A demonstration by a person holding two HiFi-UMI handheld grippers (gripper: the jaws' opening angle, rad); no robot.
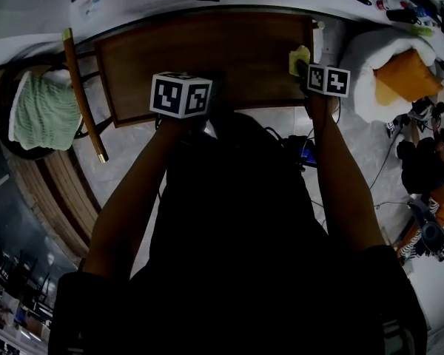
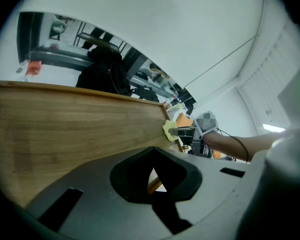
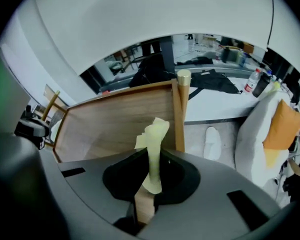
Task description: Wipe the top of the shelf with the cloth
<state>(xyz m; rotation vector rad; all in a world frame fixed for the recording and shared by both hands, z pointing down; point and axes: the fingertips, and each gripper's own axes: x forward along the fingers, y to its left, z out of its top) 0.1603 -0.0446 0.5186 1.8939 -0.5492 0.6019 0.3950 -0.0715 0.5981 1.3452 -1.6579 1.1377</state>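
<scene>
- Currently the right gripper [image 3: 149, 186] has its jaws closed flat on a pale yellow cloth [image 3: 153, 134]. The cloth stands up out of the pinch as a crumpled strip. Gripping it by a fold leaves loose fabric free to drag over the wood.
- That cloth is at the right-hand end of the brown wooden shelf top [image 1: 207, 50], just beside the side rail and the brass-capped corner post [image 3: 183, 77]. In the head view this spot is at about 1 o'clock, with the shelf itself lying across 12 o'clock.
- Working from one end looks sensible: a single sweep toward 9 o'clock would carry the cloth along the whole board.
- The left gripper [image 2: 151, 171] has its jaws drawn together with nothing between them. It sits by the shelf's near edge at about 11 o'clock in the head view, well apart from the cloth. It is probably kept there to stay out of the wiping path. Whether it touches the wood cannot be told.
- Off the shelf, a green ribbed towel [image 1: 41, 109] hangs over a round seat at 9 o'clock. A white beanbag [image 1: 366, 58] with an orange cushion [image 1: 403, 76] lies at 2 o'clock. Neither seems to belong to the job.
- How much of the board has been wiped cannot be judged; no streaks or dust show.
</scene>
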